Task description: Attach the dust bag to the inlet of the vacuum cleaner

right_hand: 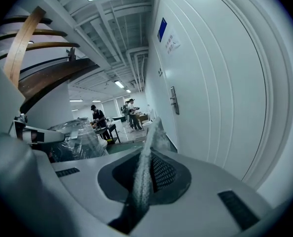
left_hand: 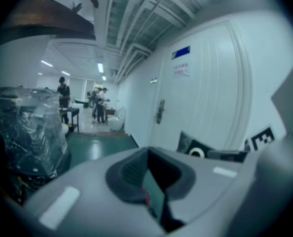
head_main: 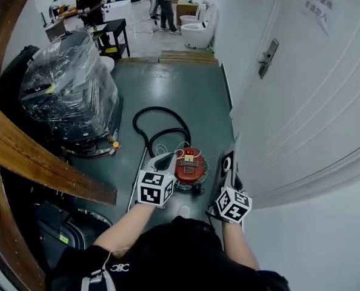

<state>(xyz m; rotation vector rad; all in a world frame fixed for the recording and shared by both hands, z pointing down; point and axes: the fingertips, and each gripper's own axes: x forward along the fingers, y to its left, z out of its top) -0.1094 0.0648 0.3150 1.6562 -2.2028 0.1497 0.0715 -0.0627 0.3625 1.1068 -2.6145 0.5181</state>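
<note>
Your right gripper [right_hand: 145, 179] is squeezing the dust bag [right_hand: 149, 142]. Its smooth grey jaws are pressing on a thin, fuzzy, whitish sheet of the bag, and the sheet is standing on its edge between them. From above, the bag is also showing a dark flat part with a round white ring [head_main: 227, 163] on it. That part is sitting close to the right side of the vacuum cleaner [head_main: 189, 166].

Your left gripper [left_hand: 151, 184] is pressing its two grey jaws tight together. From above, it is pointing toward the vacuum cleaner.

The vacuum cleaner is small, round, red and shiny. It is sitting on the smooth green floor [head_main: 168, 83]. A bendy black hose [head_main: 159, 115] is curling in a big loop on the floor behind it.

A flat white door [head_main: 313, 96] with a metal handle [head_main: 267, 57] is standing at your right. At your left, a big machine [head_main: 68, 93] is sitting wrapped in crinkly clear plastic, beside a curved brown wooden beam [head_main: 28, 153].
</note>
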